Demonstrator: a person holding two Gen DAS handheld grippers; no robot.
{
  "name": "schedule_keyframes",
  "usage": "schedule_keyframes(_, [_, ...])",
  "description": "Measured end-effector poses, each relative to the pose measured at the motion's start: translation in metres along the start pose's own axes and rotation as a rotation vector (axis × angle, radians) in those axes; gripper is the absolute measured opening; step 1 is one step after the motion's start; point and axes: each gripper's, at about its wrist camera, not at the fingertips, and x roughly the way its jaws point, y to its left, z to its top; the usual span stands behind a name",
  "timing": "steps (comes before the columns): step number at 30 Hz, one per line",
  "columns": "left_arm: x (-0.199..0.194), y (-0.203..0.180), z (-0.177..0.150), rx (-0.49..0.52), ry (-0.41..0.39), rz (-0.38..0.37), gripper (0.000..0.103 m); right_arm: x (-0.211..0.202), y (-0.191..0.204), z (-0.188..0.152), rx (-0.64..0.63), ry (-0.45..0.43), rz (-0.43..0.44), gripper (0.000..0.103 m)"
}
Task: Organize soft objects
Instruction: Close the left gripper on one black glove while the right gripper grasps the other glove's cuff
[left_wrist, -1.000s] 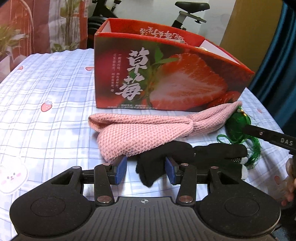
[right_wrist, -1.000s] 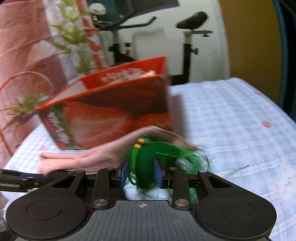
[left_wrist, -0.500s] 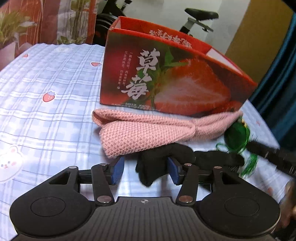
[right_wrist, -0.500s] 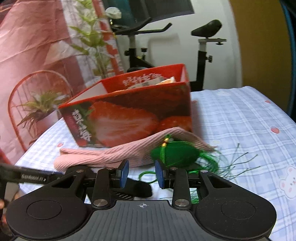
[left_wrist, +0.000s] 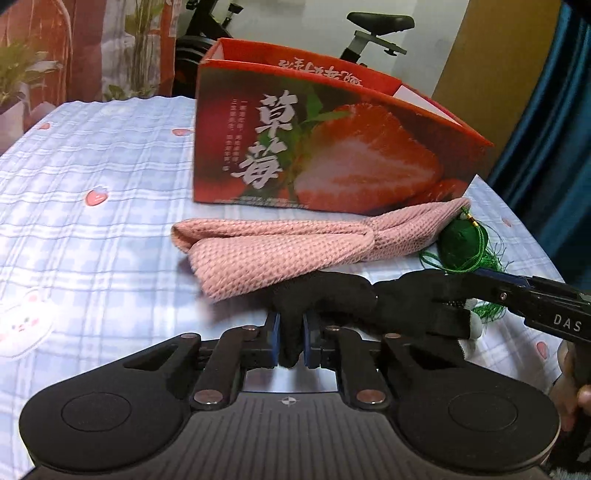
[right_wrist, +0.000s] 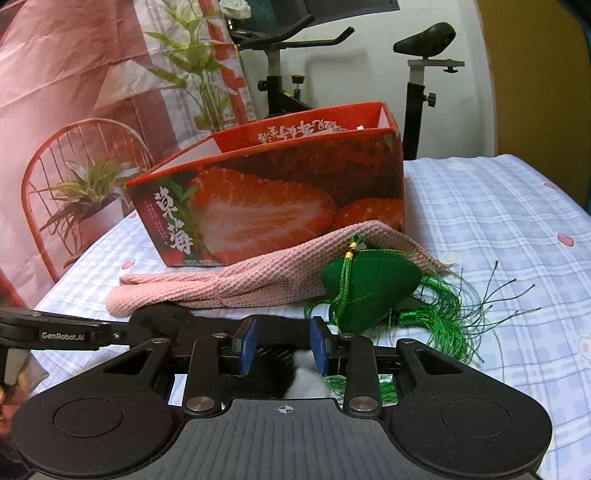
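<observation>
A black glove (left_wrist: 369, 299) lies on the checked cloth in front of a pink knitted cloth (left_wrist: 295, 247). My left gripper (left_wrist: 290, 336) is shut on the glove's near left end. My right gripper (right_wrist: 282, 345) is open, its blue pads either side of the glove's other end (right_wrist: 273, 363); in the left wrist view it reaches in from the right (left_wrist: 480, 280). A green tasselled pouch (right_wrist: 369, 288) lies just right of the pink cloth. A red strawberry box (left_wrist: 332, 144) stands open behind them.
The table (left_wrist: 92, 240) has a blue checked cloth with strawberry prints. An exercise bike (right_wrist: 424, 74), a red wire chair (right_wrist: 55, 177) and potted plants stand beyond the table's far edge. A blue curtain (left_wrist: 554, 110) hangs at the right.
My left gripper has closed on the black glove. My right gripper has let go of the green pouch, opened wider and moved to the glove's other end.
</observation>
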Motion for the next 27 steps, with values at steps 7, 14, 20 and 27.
schedule_keyframes(7, [-0.018,0.013,-0.011,-0.052,-0.002,0.035,0.013,0.001,0.008,-0.003,-0.028,0.014,0.014,0.030])
schedule_keyframes(14, [-0.023,0.024,-0.019,-0.068,-0.010,0.091,0.014,0.003,0.018,-0.006,-0.062,0.022,0.031,0.036])
schedule_keyframes(20, [-0.023,0.024,-0.020,-0.060,-0.017,0.091,0.014,0.009,0.025,-0.006,-0.082,0.025,0.037,0.043])
schedule_keyframes(27, [-0.020,0.025,-0.021,-0.064,-0.025,0.082,0.015,0.024,0.035,0.004,-0.094,0.001,0.070,0.046])
